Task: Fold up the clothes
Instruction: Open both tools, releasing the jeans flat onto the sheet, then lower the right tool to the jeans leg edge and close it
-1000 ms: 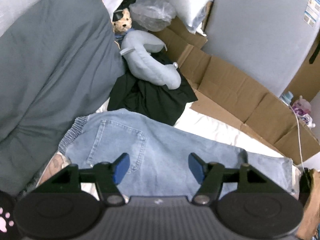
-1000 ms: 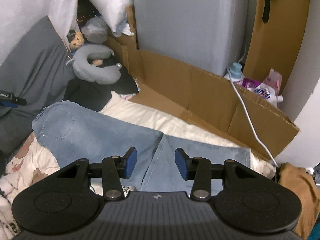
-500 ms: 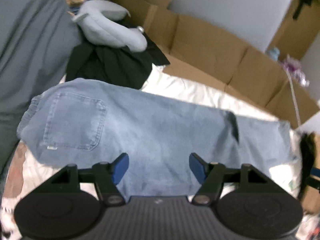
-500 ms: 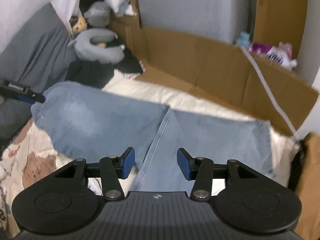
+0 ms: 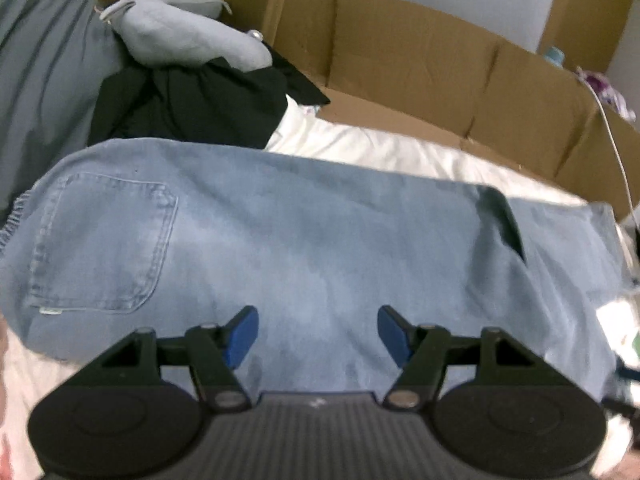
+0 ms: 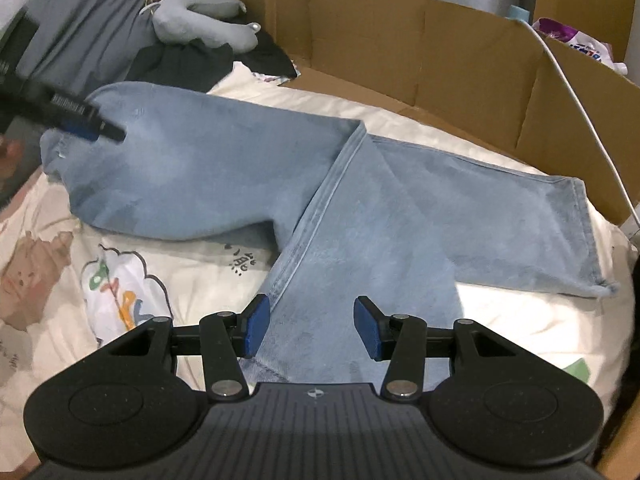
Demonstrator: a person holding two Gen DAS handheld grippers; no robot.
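Denim jeans are spread across the bed, waistband and back pocket at the left, legs running rightward and splitting into a V. At the left, the left hand-held gripper is held wide open over the seat area, gripping nothing. Further right, the right hand-held gripper is likewise spread open and empty, just above the nearer leg. The legs are judged not yet laid together; a grasp on that nearer leg's hem and a carry onto the far leg seems called for.
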